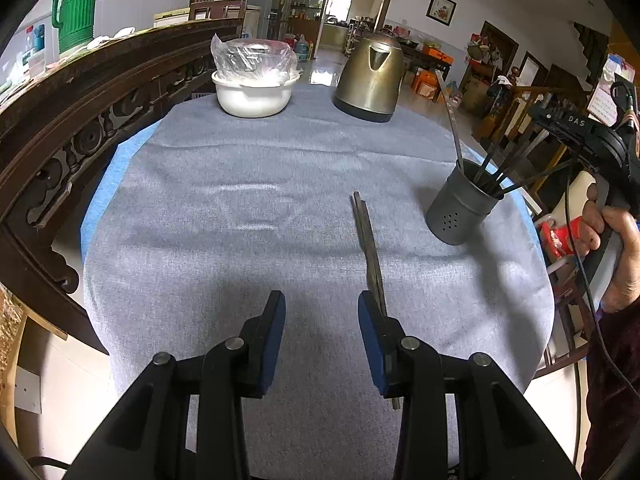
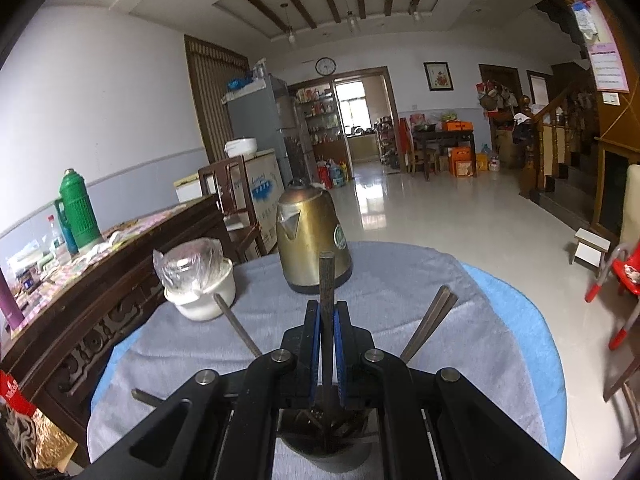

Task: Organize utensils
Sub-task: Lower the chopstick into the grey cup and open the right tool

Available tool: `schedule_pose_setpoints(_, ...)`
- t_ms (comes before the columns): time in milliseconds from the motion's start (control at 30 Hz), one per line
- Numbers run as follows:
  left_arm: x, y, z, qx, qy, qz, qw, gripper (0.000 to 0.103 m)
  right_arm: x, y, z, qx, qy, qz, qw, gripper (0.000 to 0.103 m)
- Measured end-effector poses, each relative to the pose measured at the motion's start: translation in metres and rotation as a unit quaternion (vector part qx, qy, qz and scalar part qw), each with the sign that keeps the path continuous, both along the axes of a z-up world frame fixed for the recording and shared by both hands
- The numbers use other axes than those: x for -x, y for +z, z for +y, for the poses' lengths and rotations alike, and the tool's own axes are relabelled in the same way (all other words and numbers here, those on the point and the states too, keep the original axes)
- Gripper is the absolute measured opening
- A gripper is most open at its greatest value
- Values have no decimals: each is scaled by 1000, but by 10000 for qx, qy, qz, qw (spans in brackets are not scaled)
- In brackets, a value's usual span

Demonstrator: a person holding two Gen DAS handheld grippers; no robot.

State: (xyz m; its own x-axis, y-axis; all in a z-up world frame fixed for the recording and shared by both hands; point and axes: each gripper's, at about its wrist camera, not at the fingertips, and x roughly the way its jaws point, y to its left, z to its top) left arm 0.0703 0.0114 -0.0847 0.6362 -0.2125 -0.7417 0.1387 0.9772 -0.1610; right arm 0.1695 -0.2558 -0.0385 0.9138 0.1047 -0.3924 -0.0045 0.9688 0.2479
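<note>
Chopsticks going into the holder

Our right gripper [image 2: 327, 344] pinches one chopstick [image 2: 326, 280] above the holder [image 1: 460, 204]; our left gripper [image 1: 322, 336] hangs wide open, empty, beside a pair [image 1: 370, 248] on the counter [image 1: 240, 220].

The left gripper [image 1: 322, 316] points toward twelve o'clock with its blue-padded fingers [image 1: 276, 336] spread wide apart, nothing between them. The right gripper [image 2: 327, 320] also aims at twelve o'clock, pads pressed together on a dark chopstick [image 2: 326, 280]. At three o'clock in the left view, the right hand [image 1: 612, 248] grips its handle.
</note>
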Motion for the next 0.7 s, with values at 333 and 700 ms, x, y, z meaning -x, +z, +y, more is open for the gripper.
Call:
schedule_pose_setpoints(333, 2, 0, -2, -21, -15, 4, 10000, 38, 0, -11, 8, 71, 125, 152, 9998, 7)
schedule_pose_setpoints(700, 3, 0, -5, -36, -56, -3, 10000, 38, 8, -6, -5, -423, 234, 289, 9984, 10)
